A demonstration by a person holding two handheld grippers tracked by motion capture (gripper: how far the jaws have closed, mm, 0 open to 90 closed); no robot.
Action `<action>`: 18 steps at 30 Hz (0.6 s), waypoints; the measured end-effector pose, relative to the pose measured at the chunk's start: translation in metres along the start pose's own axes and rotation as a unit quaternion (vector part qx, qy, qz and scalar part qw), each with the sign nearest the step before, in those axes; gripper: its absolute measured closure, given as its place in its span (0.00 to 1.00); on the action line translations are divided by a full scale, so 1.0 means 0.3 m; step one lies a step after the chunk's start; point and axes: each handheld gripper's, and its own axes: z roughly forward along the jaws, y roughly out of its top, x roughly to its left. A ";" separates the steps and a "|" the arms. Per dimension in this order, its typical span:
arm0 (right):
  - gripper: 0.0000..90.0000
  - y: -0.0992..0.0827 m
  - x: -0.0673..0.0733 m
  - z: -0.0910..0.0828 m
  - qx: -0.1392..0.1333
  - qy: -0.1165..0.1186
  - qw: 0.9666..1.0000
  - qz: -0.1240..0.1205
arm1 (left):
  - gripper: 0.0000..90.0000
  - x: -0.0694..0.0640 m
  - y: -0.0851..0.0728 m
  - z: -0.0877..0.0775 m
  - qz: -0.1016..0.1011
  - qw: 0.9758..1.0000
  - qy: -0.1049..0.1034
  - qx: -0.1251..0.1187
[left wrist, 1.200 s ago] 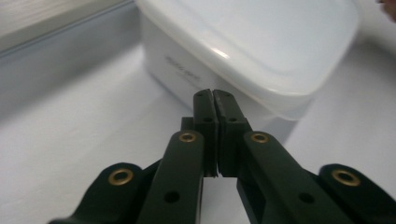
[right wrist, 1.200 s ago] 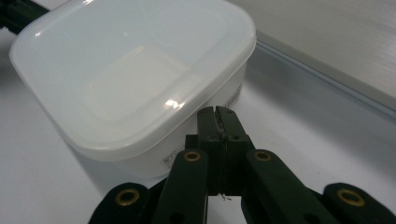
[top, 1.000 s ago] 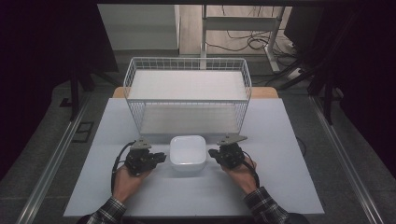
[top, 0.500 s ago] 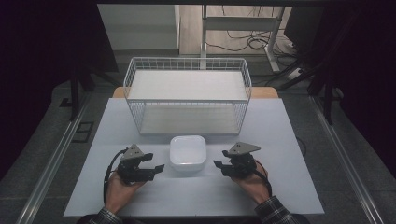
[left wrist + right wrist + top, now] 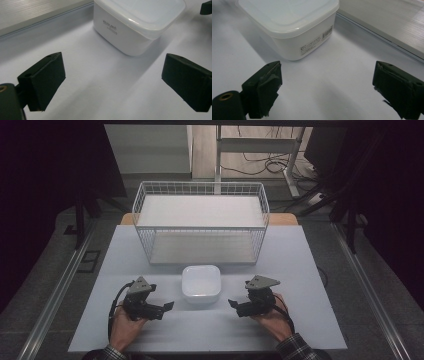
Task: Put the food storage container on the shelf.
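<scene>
Container (image 5: 201, 283) lidded, far edge cropped in gripper views.

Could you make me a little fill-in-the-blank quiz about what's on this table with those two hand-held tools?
1. The white plastic box on the table has its lid ____.
2. Behind the box stands a white ____ basket.
3. The box sits ____ the left tool and the right tool.
4. Both tools' jaws, which have just been opening, are ____, with nothing between them.

Missing words: on; wire; between; open
</scene>
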 end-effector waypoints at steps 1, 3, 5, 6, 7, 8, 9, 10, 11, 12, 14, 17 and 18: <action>0.08 0.000 -0.001 0.001 0.001 0.002 1.000 0.002 | 0.05 0.002 -0.002 0.000 0.002 1.000 -0.002 -0.001; 0.07 -0.001 -0.001 0.004 0.002 0.002 1.000 0.004 | 0.05 0.005 -0.004 0.002 0.005 1.000 -0.003 -0.003; 0.05 0.000 0.000 0.008 0.004 0.000 1.000 0.000 | 0.04 0.009 -0.006 0.005 0.002 1.000 -0.002 -0.008; 0.05 0.001 0.000 0.009 0.001 0.001 1.000 0.000 | 0.03 0.011 -0.003 0.006 -0.002 1.000 -0.001 -0.011; 0.05 0.001 0.000 0.009 0.001 0.001 1.000 0.000 | 0.03 0.011 -0.003 0.006 -0.002 1.000 -0.001 -0.011; 0.04 0.004 -0.002 0.009 -0.002 0.005 1.000 0.004 | 0.03 0.010 0.004 0.003 -0.001 1.000 -0.001 -0.014; 0.04 0.004 -0.002 0.009 -0.002 0.005 1.000 0.004 | 0.03 0.010 0.004 0.003 -0.001 1.000 -0.001 -0.014; 0.04 0.011 -0.002 0.010 -0.005 0.006 1.000 0.010 | 0.03 0.009 0.015 0.001 -0.007 1.000 -0.003 -0.013; 0.04 0.011 -0.002 0.010 -0.005 0.006 1.000 0.010 | 0.03 0.009 0.015 0.001 -0.007 1.000 -0.003 -0.013; 0.03 0.020 0.000 0.013 -0.008 0.008 1.000 0.015 | 0.03 0.010 0.020 0.000 -0.011 1.000 -0.007 -0.012; 0.01 0.029 0.005 0.018 -0.008 0.004 1.000 0.013 | 0.03 0.014 0.037 -0.003 -0.026 0.999 -0.022 -0.015; 0.01 0.038 0.009 0.022 -0.006 0.004 1.000 0.011 | 0.05 0.014 0.051 -0.002 -0.025 0.999 -0.028 -0.014; 0.01 0.048 0.010 0.024 -0.002 0.010 1.000 0.015 | 0.06 0.009 0.065 0.001 -0.021 0.999 -0.025 -0.011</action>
